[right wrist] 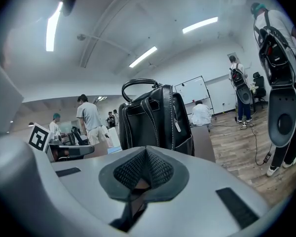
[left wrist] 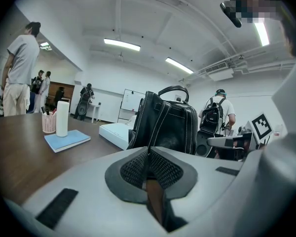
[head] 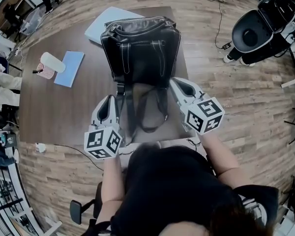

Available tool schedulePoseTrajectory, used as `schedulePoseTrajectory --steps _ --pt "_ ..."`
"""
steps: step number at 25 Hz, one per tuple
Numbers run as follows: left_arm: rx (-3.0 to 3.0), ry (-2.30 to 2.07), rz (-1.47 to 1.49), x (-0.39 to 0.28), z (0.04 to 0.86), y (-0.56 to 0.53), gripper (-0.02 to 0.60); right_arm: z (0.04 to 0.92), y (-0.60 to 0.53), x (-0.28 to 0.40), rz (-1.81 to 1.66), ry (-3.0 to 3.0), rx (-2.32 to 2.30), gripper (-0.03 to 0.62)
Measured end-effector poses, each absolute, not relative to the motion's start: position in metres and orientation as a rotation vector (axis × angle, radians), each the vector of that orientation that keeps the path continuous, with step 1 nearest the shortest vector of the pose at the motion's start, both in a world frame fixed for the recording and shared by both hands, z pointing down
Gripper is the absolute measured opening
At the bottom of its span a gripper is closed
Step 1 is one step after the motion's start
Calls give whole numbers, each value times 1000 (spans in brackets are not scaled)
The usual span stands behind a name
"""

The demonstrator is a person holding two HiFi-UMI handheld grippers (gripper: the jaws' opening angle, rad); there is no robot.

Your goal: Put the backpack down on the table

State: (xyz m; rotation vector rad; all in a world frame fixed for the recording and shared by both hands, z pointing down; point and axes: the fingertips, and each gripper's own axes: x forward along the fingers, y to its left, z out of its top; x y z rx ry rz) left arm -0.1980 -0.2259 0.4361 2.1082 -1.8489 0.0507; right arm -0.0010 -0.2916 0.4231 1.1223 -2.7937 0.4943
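A black leather backpack [head: 140, 48] [left wrist: 165, 125] [right wrist: 155, 120] stands upright on the dark brown table [head: 54, 112], its handle on top. Its two shoulder straps [head: 137, 107] trail over the tabletop toward me. My left gripper [head: 109, 101] [left wrist: 148, 152] lies just left of the straps with its pads pressed together, and I see nothing between them. My right gripper [head: 179, 84] [right wrist: 146, 152] sits at the bag's lower right corner, also shut, with nothing visible between its pads. Both grippers point nearly level at the bag.
A white flat case [head: 108, 18] lies behind the bag. A blue notebook [head: 70, 68], a white roll [head: 52, 62] and a pink cup [head: 45, 71] sit on the table's left. A thin cable [head: 64, 149] runs along the near edge. Black equipment [head: 255, 28] stands on the floor at right. People stand about the room.
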Motion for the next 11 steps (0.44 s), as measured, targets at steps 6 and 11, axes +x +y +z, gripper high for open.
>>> schedulePoseTrajectory --steps 6,11 --pt "2093 -1850 48 -203 440 -226 41 429 -293 -7 502 -2786 1107 17" --pt "2085 -1846 51 -206 442 -222 41 430 -290 -11 505 -2781 1101 17"
